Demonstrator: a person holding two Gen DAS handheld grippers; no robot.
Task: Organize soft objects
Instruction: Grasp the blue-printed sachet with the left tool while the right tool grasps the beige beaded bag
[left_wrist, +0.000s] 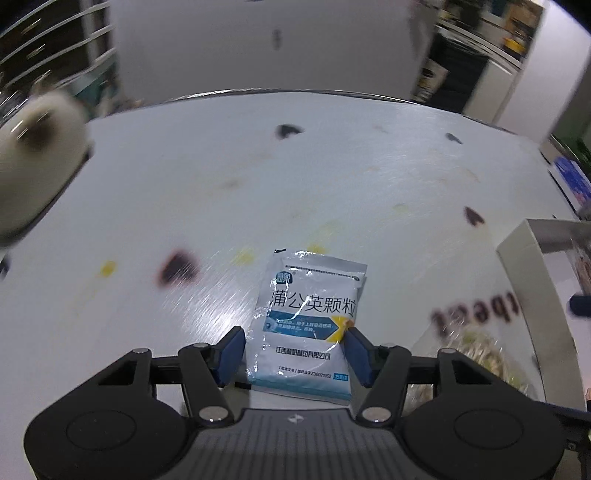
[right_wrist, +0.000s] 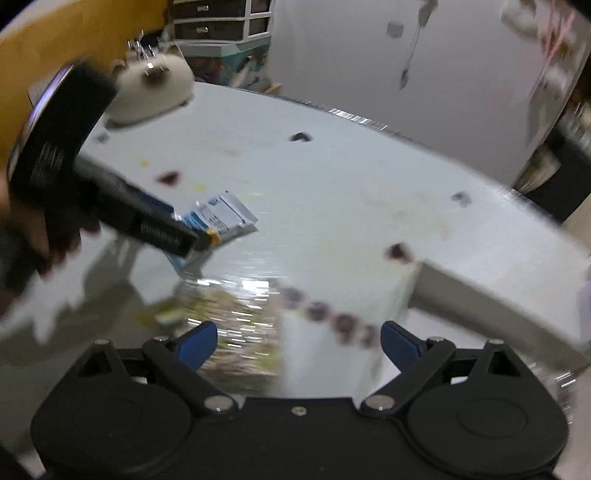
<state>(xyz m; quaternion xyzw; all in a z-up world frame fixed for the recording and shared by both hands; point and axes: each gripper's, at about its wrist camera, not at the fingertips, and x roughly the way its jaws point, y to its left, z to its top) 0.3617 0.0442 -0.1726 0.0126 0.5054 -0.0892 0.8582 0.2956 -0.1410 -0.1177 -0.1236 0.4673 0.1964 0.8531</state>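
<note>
A white and blue sachet (left_wrist: 306, 325) with Chinese print lies flat on the white table, between the blue fingers of my left gripper (left_wrist: 295, 341), which stands open around its lower half. The sachet also shows in the right wrist view (right_wrist: 221, 214), with the left gripper (right_wrist: 199, 240) over it. My right gripper (right_wrist: 298, 341) is open above a clear crinkly packet (right_wrist: 236, 317) and the corner of a white box (right_wrist: 332, 332). That box (left_wrist: 535, 295) and packet (left_wrist: 476, 350) sit right of the sachet. A white plush toy (left_wrist: 33, 147) rests at the table's far left.
The white table (left_wrist: 258, 184) carries dark and yellow stains. A white panel (left_wrist: 266, 48) stands behind its far edge. Drawers (right_wrist: 221, 18) and a yellow wall (right_wrist: 55, 37) lie beyond the plush toy (right_wrist: 155, 88).
</note>
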